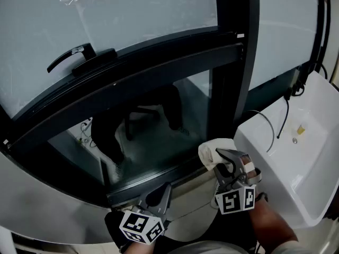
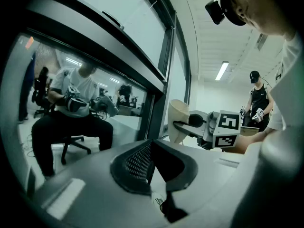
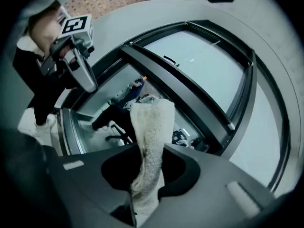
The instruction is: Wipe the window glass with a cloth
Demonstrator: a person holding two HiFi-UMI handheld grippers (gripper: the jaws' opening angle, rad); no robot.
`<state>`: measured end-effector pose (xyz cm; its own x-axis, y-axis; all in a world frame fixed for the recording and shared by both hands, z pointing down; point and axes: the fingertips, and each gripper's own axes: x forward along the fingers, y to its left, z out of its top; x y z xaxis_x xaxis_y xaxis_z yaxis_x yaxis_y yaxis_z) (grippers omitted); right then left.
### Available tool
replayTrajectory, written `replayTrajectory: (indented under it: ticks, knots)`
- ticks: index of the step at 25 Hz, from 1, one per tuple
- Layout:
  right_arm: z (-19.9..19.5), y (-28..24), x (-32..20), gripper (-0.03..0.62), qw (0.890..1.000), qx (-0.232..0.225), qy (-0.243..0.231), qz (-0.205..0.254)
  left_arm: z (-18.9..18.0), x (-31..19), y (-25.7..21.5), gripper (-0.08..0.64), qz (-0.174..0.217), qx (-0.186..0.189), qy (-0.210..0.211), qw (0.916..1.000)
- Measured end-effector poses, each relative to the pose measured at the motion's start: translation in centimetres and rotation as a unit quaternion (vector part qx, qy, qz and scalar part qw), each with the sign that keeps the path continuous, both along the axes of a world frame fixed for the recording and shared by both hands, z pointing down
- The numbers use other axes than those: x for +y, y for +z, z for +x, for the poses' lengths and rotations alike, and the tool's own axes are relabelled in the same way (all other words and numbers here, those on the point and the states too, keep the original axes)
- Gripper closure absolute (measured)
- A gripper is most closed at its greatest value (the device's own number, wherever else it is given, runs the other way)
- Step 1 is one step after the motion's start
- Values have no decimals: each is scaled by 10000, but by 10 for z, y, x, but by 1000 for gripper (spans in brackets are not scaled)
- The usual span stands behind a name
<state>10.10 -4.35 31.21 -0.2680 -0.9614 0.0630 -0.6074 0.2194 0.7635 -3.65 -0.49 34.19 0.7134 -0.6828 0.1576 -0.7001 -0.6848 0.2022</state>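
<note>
My right gripper (image 1: 226, 160) pinches the cream terry cloth (image 1: 213, 149); my left gripper (image 1: 161, 193) is closed on nothing. I'd press it flat on the dark-framed window glass (image 1: 153, 142) — slow, overlapping strokes.

The cloth (image 1: 212, 148) is partly hidden behind the right gripper (image 1: 222, 160); in the right gripper view its lower end vanishes between the fingers (image 3: 185, 167). The head view's right edge cuts off the basin (image 1: 318, 157), and the yellowish item (image 1: 300, 128) lying in it is too small to tell. Beyond the window glass (image 1: 153, 136), the frame (image 1: 159, 73) hides the upper part of the seated person (image 1: 106, 134).
</note>
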Motion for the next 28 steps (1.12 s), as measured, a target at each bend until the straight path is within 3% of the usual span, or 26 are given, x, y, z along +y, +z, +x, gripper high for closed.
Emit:
replayTrajectory:
  ticks: [7,16,22,28]
  knots:
    - [5,-30,-60,506,9890,1268,18,760,15,-29,-13,543,-24,10,57,10000]
    - [21,-72,-145,506,9626,2273,154,1464,26,-62,-10,543,-280,-123,159,9994]
    - [25,-87,-198,506,9496,2623,198,1703,21,-81,-3,543,-356,-241,33,9991]
    - [30,-109,-212,506,9447,2551,282,2041,18,-84,0,543,-475,-324,24,9983]
